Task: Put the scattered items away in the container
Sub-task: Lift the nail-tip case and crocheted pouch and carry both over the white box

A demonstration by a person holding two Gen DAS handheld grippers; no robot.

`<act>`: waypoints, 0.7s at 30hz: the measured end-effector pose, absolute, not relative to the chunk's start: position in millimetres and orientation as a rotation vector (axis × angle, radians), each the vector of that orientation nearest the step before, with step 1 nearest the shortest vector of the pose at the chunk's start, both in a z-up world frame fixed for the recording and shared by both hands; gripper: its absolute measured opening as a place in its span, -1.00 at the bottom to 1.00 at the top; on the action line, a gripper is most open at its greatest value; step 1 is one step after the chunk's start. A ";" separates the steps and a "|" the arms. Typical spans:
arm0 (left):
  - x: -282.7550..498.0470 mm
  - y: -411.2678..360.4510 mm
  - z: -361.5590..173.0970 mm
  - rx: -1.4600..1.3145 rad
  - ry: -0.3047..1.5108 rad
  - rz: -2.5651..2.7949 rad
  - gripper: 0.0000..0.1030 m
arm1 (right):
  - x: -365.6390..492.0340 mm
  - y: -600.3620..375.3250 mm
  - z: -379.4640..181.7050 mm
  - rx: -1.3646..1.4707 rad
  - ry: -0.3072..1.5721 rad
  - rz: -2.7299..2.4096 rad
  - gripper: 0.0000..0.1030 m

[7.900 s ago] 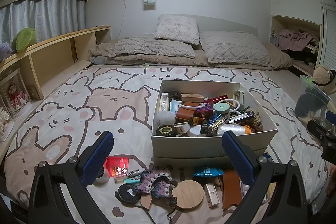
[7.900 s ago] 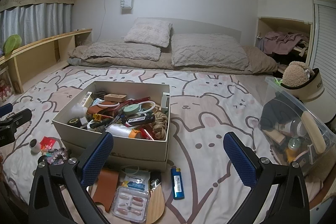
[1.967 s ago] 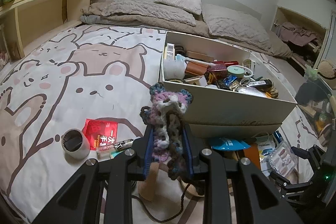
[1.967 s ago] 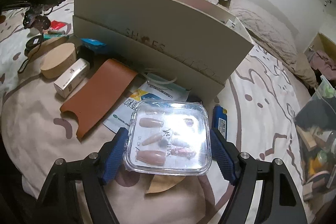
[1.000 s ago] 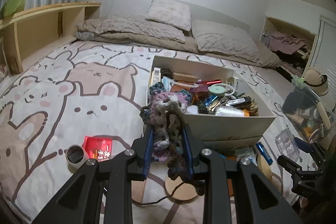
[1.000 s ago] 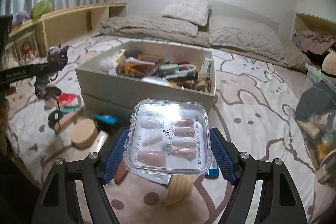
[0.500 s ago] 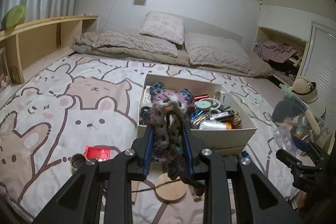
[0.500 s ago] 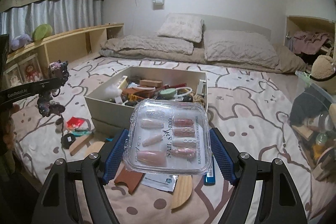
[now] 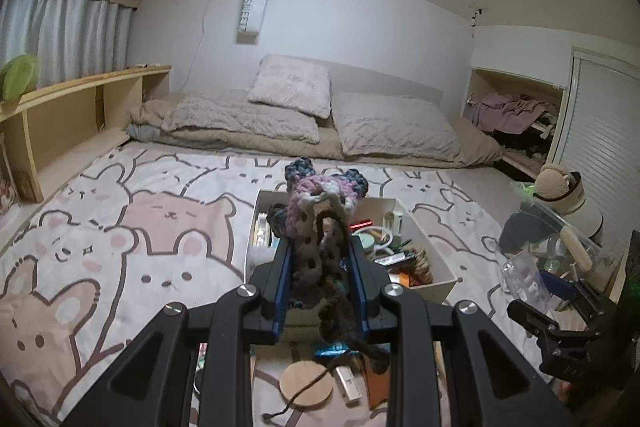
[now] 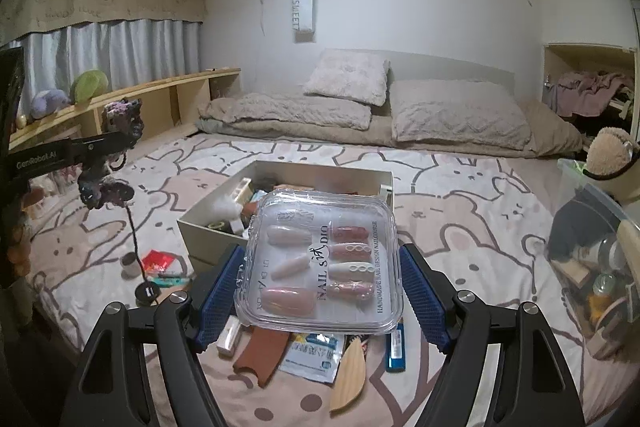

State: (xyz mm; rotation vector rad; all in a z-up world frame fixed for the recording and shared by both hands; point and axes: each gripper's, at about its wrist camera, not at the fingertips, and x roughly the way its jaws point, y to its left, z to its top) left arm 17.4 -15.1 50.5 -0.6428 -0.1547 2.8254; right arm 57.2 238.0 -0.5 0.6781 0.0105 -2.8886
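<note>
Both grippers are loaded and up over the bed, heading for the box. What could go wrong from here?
1. The crocheted piece in the left gripper trails a dark yarn tail toward the clutter on the bed; it may snag or drag something.
2. The clear nail case in the right gripper is held only by its edges and could slip or tip.
3. The box is already crowded, so dropped items may perch on top or spill.

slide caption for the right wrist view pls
Right claw holds a clear nail box above the bed, facing the open storage box.
</note>
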 end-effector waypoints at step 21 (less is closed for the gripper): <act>-37.3 4.2 146.1 -0.482 -0.144 2.786 -0.49 | 17.9 248.8 67.8 0.606 -0.107 -2.808 0.52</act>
